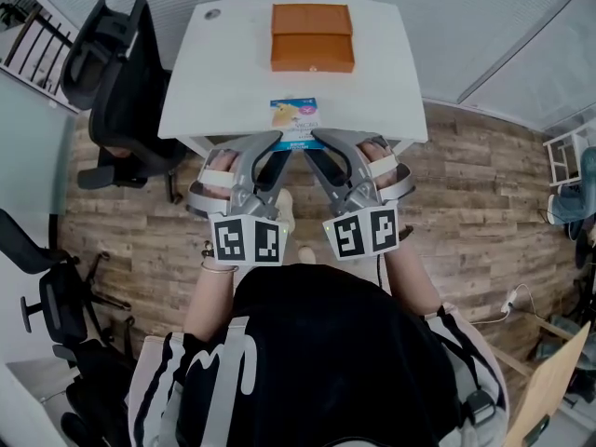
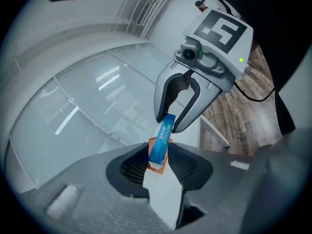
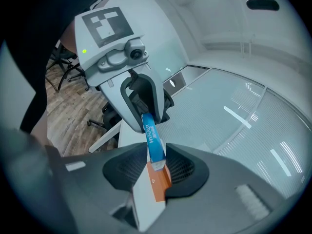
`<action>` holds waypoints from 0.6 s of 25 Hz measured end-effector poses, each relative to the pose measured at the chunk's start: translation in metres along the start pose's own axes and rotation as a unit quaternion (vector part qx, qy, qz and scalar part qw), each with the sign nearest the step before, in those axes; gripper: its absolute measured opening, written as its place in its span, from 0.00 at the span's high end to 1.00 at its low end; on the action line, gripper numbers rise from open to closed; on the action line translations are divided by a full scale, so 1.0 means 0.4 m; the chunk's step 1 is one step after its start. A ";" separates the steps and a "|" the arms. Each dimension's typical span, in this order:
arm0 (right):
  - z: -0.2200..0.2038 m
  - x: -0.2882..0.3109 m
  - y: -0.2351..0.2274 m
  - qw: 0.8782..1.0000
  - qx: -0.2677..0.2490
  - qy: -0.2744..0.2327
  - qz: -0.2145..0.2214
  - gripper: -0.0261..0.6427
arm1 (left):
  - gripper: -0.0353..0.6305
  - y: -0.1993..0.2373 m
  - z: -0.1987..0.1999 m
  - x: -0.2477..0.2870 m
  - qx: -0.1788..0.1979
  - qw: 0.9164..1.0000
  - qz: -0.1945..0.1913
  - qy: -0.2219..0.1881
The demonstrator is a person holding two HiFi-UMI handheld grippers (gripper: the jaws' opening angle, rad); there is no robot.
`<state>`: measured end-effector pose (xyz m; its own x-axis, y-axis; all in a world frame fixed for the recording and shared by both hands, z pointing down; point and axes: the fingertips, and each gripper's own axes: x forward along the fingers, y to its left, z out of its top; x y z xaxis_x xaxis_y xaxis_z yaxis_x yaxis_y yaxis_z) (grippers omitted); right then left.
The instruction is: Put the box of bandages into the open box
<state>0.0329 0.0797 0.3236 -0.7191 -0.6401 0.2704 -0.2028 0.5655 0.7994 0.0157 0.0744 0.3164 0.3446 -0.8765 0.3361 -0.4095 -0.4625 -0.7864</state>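
White letters on the blue side of the box of bandages (image 2: 163, 139) read "HYNAUT" in both gripper views (image 3: 152, 139). The print on its pictured top face is too small to read from the head view (image 1: 295, 115).

The box sits over the 6 o'clock edge of a white table (image 1: 223, 73); whether it rests on the top or is lifted clear cannot be told. The open box (image 1: 312, 37), orange-brown, lies on the same table at 12 o'clock from it, well apart. It shows as an orange patch behind the blue side in the left gripper view (image 2: 153, 166) and in the right gripper view (image 3: 159, 183).

The left gripper (image 1: 282, 141) has its jaws narrow and closed on one end of the blue side (image 2: 160, 162). The right gripper (image 1: 314, 138) is closed on the other end in the same way (image 3: 157, 167). Each gripper's camera shows the other gripper clasping the far end, the right gripper in the left gripper view (image 2: 168, 121) and the left gripper in the right gripper view (image 3: 146, 115).

In the head view the box of bandages lies face up. Its blue side is turned to 6 o'clock, and that side's long axis runs from 9 to 3 o'clock, from one gripper to the other.

The floor (image 1: 484, 203) is wood plank in mixed browns. A black office chair (image 1: 121, 73) stands at 9 o'clock of the table, and pale glass walls with blinds (image 2: 97, 96) enclose the room
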 end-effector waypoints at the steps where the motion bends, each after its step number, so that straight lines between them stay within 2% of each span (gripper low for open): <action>1: -0.003 0.005 -0.002 1.000 0.001 0.000 0.000 0.78 | 0.76 0.001 -0.002 0.005 0.000 1.000 0.000 0.000; 15: -0.064 0.126 -0.049 1.000 0.007 0.005 0.001 0.78 | 0.76 0.059 -0.066 0.122 -0.003 1.000 -0.009 -0.005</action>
<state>0.0176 0.0233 0.3353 -0.7128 -0.6438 0.2783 -0.2101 0.5746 0.7910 0.0005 0.0173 0.3281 0.3606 -0.8664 0.3454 -0.4078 -0.4795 -0.7771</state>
